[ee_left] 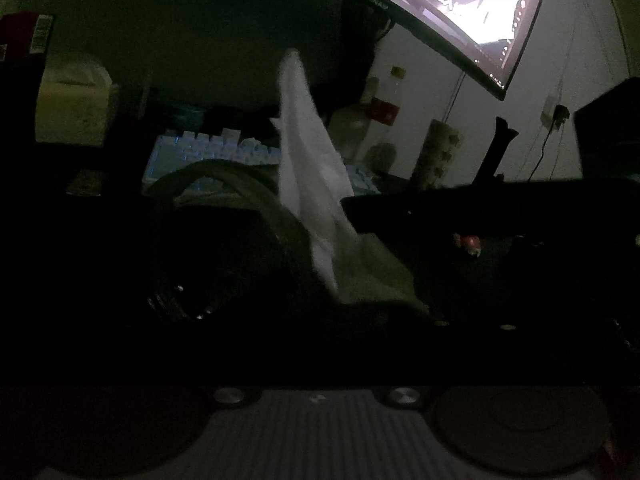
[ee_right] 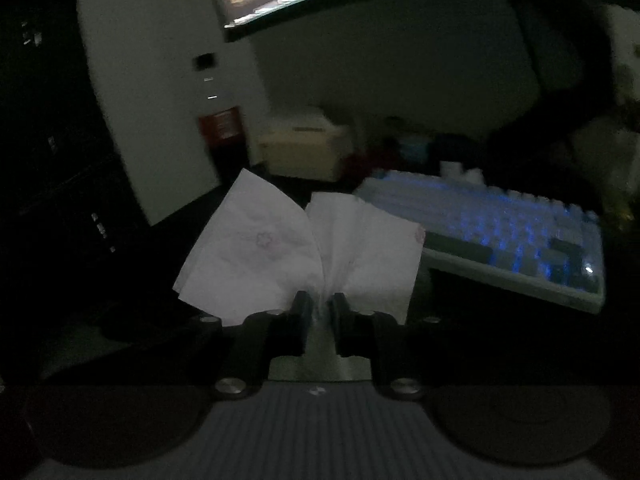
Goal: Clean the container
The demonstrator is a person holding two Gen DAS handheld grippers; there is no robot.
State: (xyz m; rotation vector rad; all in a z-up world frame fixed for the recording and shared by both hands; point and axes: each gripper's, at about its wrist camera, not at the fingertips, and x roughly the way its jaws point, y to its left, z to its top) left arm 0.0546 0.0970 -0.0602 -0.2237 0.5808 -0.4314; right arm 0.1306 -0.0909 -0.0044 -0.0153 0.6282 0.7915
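The scene is very dark. In the right wrist view my right gripper [ee_right: 320,304] is shut on a white tissue [ee_right: 300,252] that fans out above the fingers. In the left wrist view the same tissue [ee_left: 312,168] hangs upright, held by the right gripper [ee_left: 352,212], which reaches in from the right. A dark round container [ee_left: 216,240] with a ribbed rim sits just left of the tissue, close in front of my left gripper. The left gripper's fingers are lost in shadow, so I cannot tell if they hold the container.
A backlit keyboard [ee_right: 500,232] lies on the desk, and it also shows behind the container in the left wrist view [ee_left: 208,152]. A lit monitor [ee_left: 460,8] hangs above. Bottles [ee_left: 372,120], a beige box [ee_right: 300,148] and a dark computer tower [ee_right: 48,140] stand around.
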